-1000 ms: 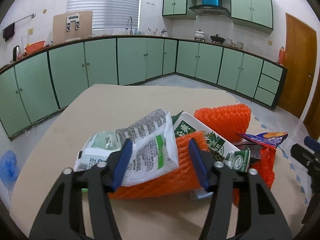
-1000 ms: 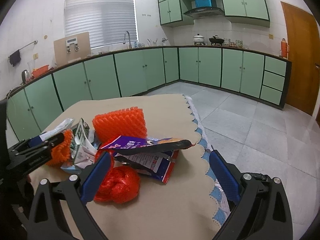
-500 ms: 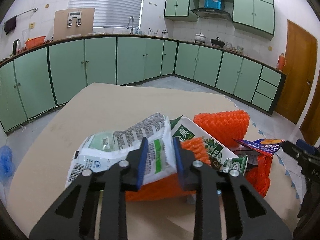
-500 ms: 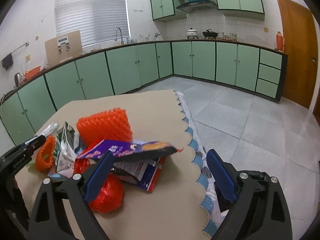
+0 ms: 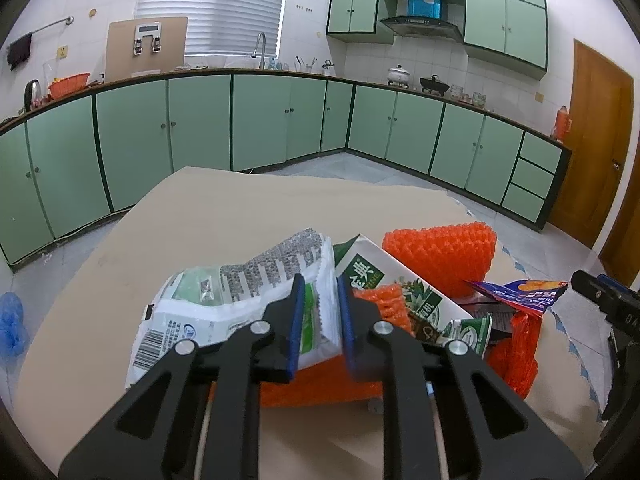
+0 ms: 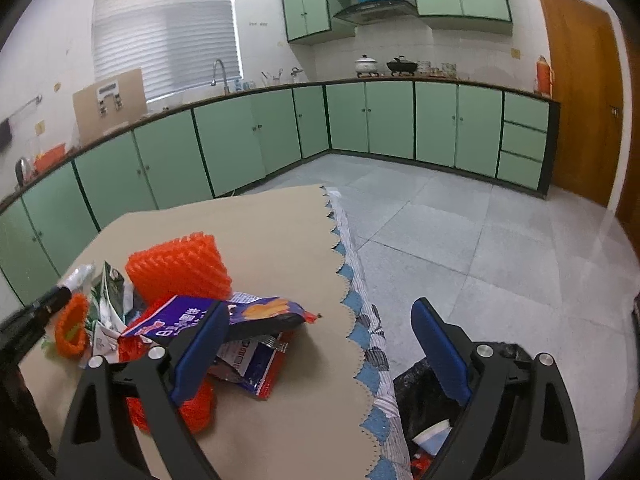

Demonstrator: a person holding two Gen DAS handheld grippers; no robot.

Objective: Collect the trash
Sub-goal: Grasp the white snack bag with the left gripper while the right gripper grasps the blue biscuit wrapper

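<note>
Left wrist view shows the left gripper (image 5: 319,316), wide open a second ago, now clamped on the white wrapper (image 5: 240,304), ready for lifting, while the right gripper (image 6: 320,344) hangs open.

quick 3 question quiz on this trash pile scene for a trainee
1. True or false: the left gripper is shut on the white wrapper.
2. The right gripper is: A) open, B) shut on the purple snack bag.
3. What lies right of the table edge, low in the right wrist view?

Key: 1 true. 2 A. 3 a black trash bag.
</note>
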